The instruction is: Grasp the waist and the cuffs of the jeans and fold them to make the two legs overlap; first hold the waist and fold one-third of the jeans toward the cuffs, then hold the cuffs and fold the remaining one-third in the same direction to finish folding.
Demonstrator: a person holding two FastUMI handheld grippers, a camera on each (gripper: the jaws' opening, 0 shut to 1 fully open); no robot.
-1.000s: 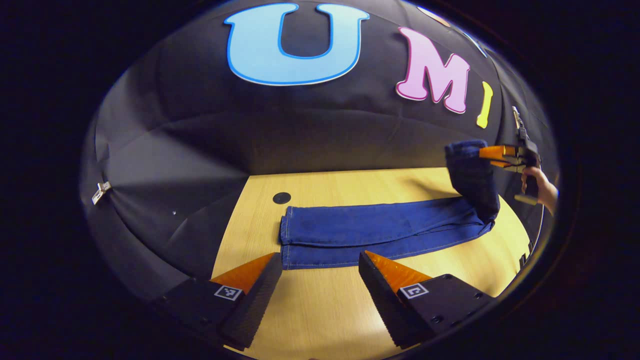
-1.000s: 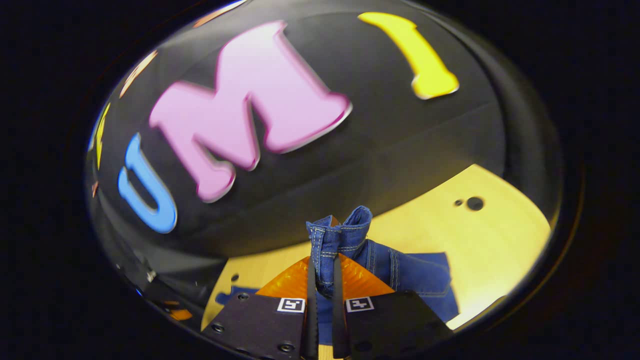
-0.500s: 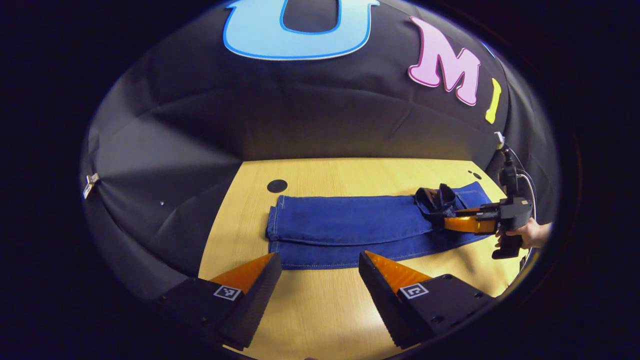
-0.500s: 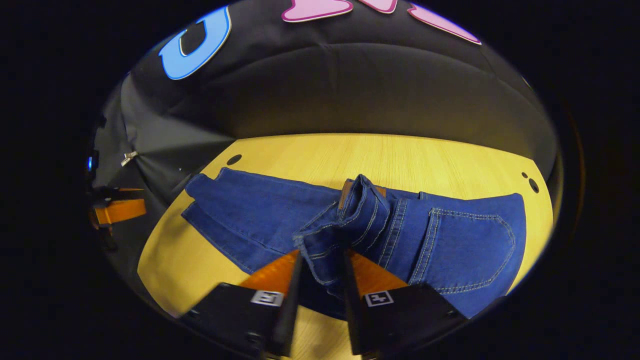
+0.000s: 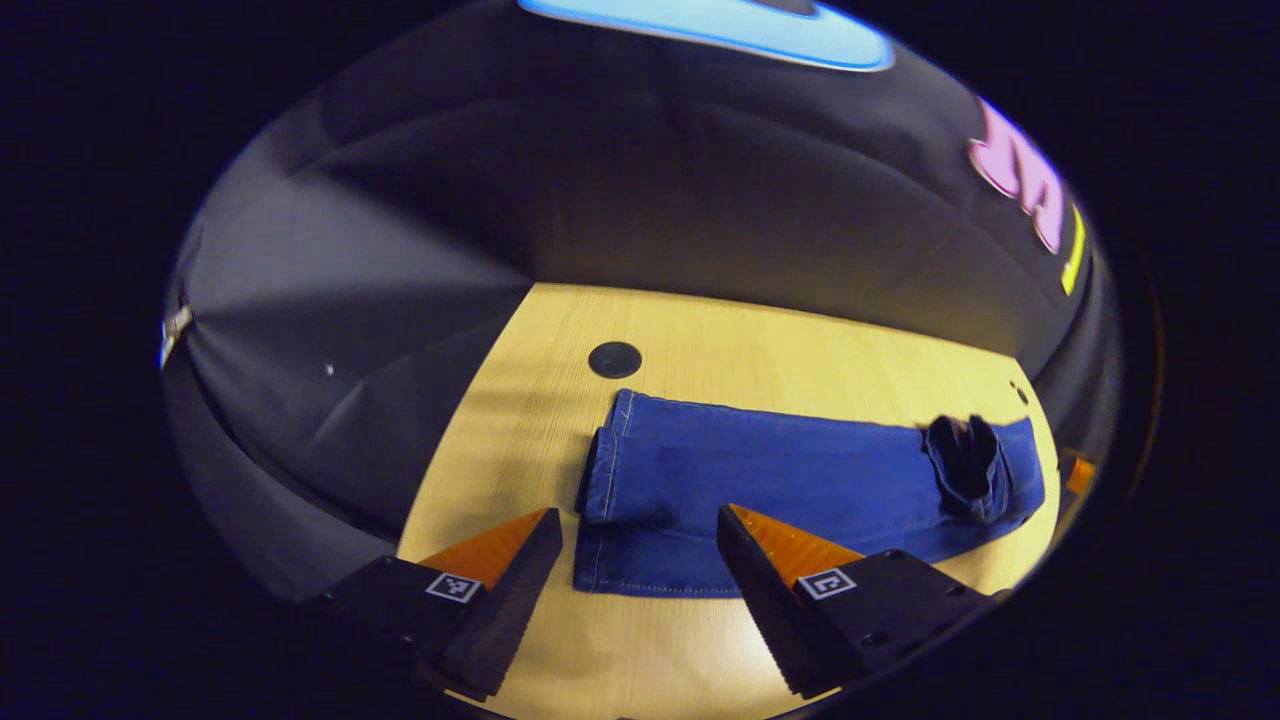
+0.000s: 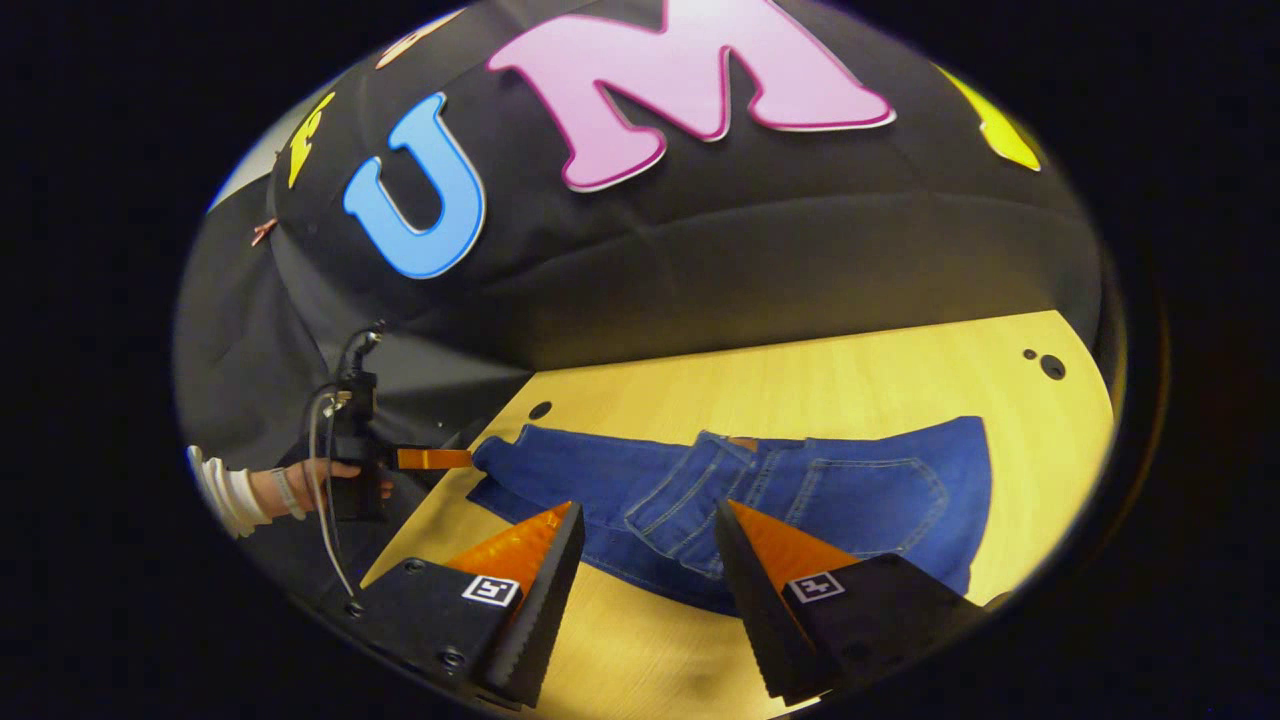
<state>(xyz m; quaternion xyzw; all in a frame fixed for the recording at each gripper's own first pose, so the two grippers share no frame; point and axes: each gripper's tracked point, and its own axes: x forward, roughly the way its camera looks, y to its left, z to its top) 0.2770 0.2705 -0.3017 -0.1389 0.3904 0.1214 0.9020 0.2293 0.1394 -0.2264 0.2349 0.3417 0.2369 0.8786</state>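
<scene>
jeans (image 5: 790, 480): we found them flat on the wooden table (image 5: 720, 340), waist folded over the legs. left gripper (image 5: 640, 545) and right gripper (image 6: 645, 540): both gaped wide, empty, just before the jeans.

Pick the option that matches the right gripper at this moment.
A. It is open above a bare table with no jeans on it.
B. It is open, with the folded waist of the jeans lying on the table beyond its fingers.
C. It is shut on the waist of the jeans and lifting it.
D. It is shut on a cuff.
B: in the right gripper view the right gripper has its fingers spread apart, and the jeans lie flat on the table, waist folded over the legs.
</scene>
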